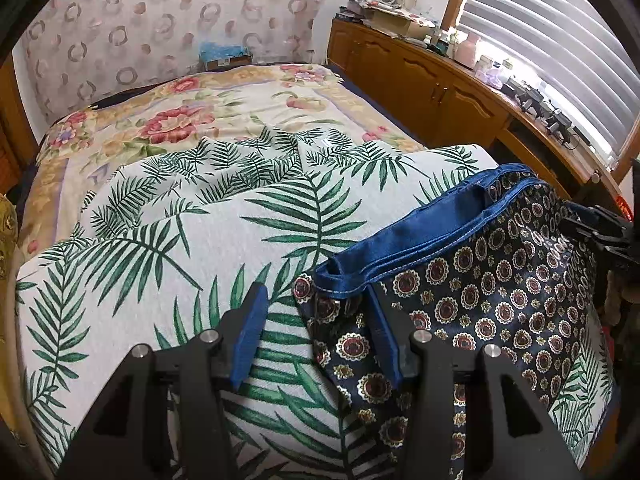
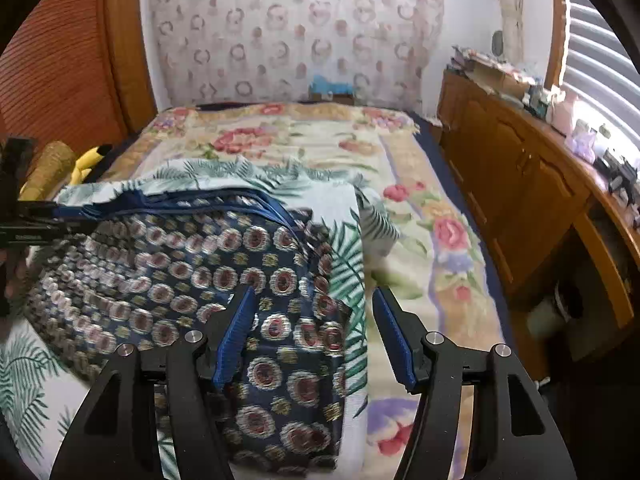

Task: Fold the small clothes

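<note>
A bed (image 1: 120,152) with a flowered cover carries a palm-leaf cloth (image 1: 160,248); a wooden cabinet (image 1: 432,88) runs along its right side. On the cloth lie navy patterned shorts (image 1: 500,300) with a blue waistband. The left hand-held gripper (image 1: 316,340) is spread over their left corner, the right hand-held gripper (image 2: 316,340) spread over their right edge.

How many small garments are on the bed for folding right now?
1: the navy medallion-print shorts with a blue waistband lie on the palm-leaf cloth, between the left gripper and right gripper, both jaws open. Others may be hidden outside view.
</note>
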`<move>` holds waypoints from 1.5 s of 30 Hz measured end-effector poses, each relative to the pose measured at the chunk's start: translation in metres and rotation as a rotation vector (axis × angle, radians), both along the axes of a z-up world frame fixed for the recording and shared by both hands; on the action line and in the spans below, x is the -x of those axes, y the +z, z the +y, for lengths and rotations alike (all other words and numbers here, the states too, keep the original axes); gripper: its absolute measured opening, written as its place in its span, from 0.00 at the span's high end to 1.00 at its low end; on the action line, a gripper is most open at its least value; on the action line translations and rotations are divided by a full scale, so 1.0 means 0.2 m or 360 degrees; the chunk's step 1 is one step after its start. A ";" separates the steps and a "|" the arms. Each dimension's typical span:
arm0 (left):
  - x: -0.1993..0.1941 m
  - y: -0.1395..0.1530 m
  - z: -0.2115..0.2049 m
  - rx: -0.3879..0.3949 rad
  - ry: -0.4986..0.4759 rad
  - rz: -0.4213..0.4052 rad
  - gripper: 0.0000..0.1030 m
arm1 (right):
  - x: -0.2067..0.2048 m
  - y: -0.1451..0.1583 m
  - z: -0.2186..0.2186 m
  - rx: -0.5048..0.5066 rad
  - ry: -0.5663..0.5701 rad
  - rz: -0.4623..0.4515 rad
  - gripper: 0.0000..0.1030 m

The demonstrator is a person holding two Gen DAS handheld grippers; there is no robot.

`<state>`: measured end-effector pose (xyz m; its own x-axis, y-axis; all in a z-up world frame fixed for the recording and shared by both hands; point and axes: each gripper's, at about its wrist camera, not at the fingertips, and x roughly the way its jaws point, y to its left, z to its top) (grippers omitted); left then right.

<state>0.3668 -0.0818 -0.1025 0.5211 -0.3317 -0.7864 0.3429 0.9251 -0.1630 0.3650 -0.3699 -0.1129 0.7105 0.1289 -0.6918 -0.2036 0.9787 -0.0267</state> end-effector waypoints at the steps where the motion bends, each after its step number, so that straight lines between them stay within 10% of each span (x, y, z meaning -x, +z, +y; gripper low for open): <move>1: 0.00 0.00 0.00 -0.0006 0.0002 -0.0004 0.52 | -0.02 -0.02 -0.01 -0.0026 0.0003 0.0024 0.39; 18: -0.01 -0.01 -0.01 -0.0020 0.0016 -0.0022 0.52 | -0.24 -0.11 0.03 -0.0204 0.0183 0.0183 0.40; 22: -0.01 -0.01 -0.01 -0.0011 0.0019 -0.0031 0.54 | -0.23 -0.11 0.07 -0.0175 0.0262 0.0182 0.48; 28: -0.01 0.00 -0.02 0.0070 -0.0016 -0.0013 0.83 | -0.22 -0.11 0.11 -0.0168 0.0348 0.0193 0.80; 45: 0.37 0.42 0.07 0.0247 -0.0029 -0.0339 0.97 | 0.04 0.16 0.17 -0.0260 0.0293 -0.0187 0.90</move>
